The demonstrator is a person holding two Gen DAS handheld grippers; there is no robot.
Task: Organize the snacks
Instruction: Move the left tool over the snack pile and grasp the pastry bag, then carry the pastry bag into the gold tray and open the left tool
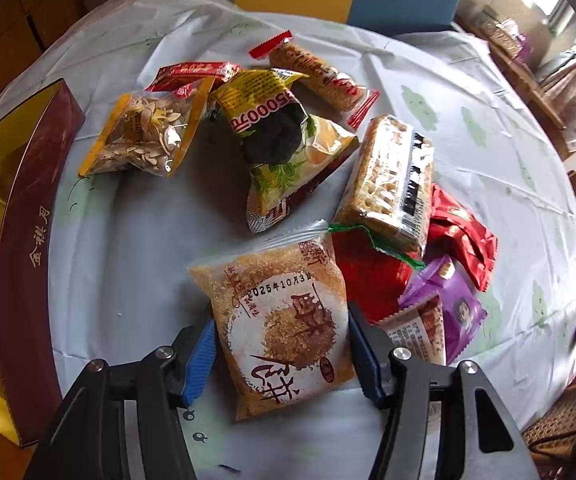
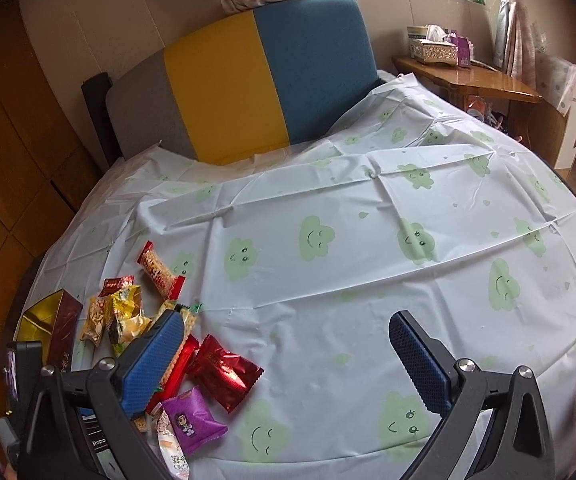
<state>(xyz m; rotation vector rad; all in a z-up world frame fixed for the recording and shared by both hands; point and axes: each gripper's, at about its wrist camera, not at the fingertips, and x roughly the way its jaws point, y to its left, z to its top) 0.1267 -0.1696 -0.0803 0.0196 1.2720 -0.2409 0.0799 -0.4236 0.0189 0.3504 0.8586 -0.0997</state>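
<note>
Target packet: the round-cake packet (image 1: 284,332) lies flat on the bed cover (image 1: 128,264), at the near edge of the snack heap.
Left tool: the left tool (image 1: 280,354) points steeply down with the packet between its two blue pads. The jaws are partly apart; the right pad seems to touch the packet's edge and the left pad is just beside the other edge. I judge that it is not yet a firm grip.
Packet axis: its long side runs away from the tool, nearly along the fingers, so the pads meet it across the short width.
Nearer hand: the left one. The right tool (image 2: 288,360) hangs wide open and empty over bare cover, with the heap to its left.
Where it may go: the red and gold box (image 1: 36,208) stands open well to the left of the packet.
Hard to see: the packet's near end is hidden behind the tool frame, the box is cut off by the picture edge, and the packets under the purple packet (image 1: 459,308) overlap, so I cannot count them.
</note>
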